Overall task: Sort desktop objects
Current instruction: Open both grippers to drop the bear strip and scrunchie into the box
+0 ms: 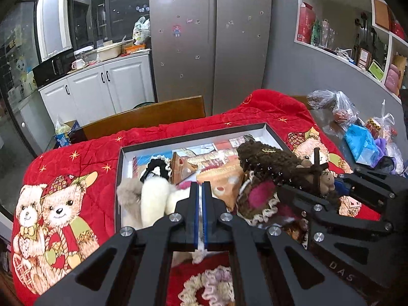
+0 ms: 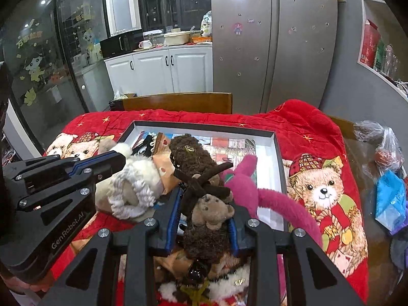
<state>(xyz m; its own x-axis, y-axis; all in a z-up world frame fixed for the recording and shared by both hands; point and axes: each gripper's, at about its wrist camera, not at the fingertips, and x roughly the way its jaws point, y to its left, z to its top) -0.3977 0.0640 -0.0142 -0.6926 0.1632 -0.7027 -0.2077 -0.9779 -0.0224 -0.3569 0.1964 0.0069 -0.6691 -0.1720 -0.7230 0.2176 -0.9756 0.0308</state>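
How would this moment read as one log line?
left hand-held gripper: shut on white plush toy | right hand-held gripper: shut on brown bear hair clip | over tray

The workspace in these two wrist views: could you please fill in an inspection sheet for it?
Surface: red teddy-print quilt covers the table.
Job's things: shallow dark-rimmed box holds snack packets, a brown plush hair clip and a magenta plush toy; white fluffy item lies at its near left edge; a frilly scrunchie lies on the quilt.
Clutter: plastic bags and a blue packet at the right.
Grippers: left gripper shut on white fluff; right gripper shut on a small brown bear clip.
Cables: nothing seen.
Surroundings: fridge, white cabinets, shelves, wooden chair.
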